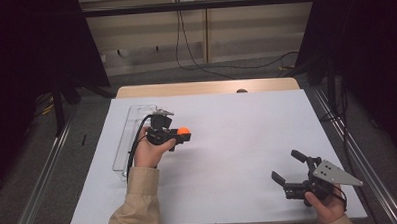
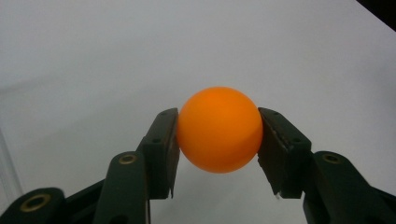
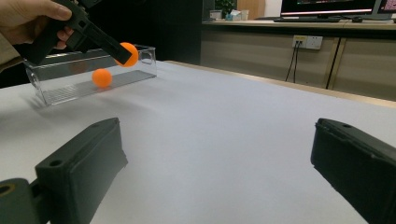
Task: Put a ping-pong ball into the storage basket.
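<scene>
From the high view we see the left hand-held gripper (image 1: 183, 133) held above the white counter (image 1: 237, 140), its jaws closed on an orange ball (image 1: 183, 130). It hangs just to the right of a clear plastic tray (image 1: 125, 139) that lies along the counter's left side. The left hand (image 1: 149, 149) comes out of a tan sleeve (image 1: 137, 204). The right hand-held gripper (image 1: 288, 165) sits well apart, near the counter's front right corner, held in the right hand (image 1: 329, 207); its jaws stand wide apart with nothing between them, and a grey three-cornered plate (image 1: 336, 173) rides on top of it

In the left gripper view we look along the two black jaws, which press on either side of the orange ball (image 2: 219, 129); the ball sits between their tips, over the white counter (image 2: 116, 56)

In the right gripper view the two black jaws stand far apart at the bottom corners, with bare counter (image 3: 224, 140) between them. Farther off we see the left hand-held gripper (image 3: 125, 53) tilted down with the orange ball (image 3: 130, 54) in its tip, raised over the near end of the clear tray (image 3: 65, 91). A second orange ball (image 3: 102, 78) lies inside that tray
</scene>
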{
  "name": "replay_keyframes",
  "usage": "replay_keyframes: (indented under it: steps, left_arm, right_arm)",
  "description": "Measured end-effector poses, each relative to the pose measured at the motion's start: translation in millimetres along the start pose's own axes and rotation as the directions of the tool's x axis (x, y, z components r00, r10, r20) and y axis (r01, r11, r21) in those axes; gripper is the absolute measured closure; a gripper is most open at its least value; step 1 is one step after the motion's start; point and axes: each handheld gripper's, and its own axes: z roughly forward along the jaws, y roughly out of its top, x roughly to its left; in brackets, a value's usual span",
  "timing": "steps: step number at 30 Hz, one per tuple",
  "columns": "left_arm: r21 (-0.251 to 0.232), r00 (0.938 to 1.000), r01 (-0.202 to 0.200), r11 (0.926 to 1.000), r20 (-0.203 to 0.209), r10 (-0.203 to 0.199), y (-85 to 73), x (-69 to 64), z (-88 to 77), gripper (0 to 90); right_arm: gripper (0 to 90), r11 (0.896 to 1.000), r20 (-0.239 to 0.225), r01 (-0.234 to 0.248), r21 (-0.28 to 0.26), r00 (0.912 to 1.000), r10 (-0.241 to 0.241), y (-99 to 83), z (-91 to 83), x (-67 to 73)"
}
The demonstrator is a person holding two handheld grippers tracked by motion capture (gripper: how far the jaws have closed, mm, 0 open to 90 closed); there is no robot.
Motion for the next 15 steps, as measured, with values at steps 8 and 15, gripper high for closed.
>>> replay_keyframes:
  steps: [8, 15]
  left_arm:
    - [0.000, 0.9999, 0.010, 0.9999, -0.002, -0.010, -0.8, 2.7, -3.5, 50.9]
    - [0.004, 0.9999, 0.009, 1.0000, -0.010, -0.009, -1.4, 5.5, -6.9, 50.9]
  right_arm:
    - [1.8, 1.000, -0.001, 0.003, 0.002, 1.0000, -0.003, 0.0, -0.2, -0.3]
    - [1.8, 1.000, -0.001, 0.005, 0.002, 1.0000, -0.005, 0.0, -0.2, -0.3]
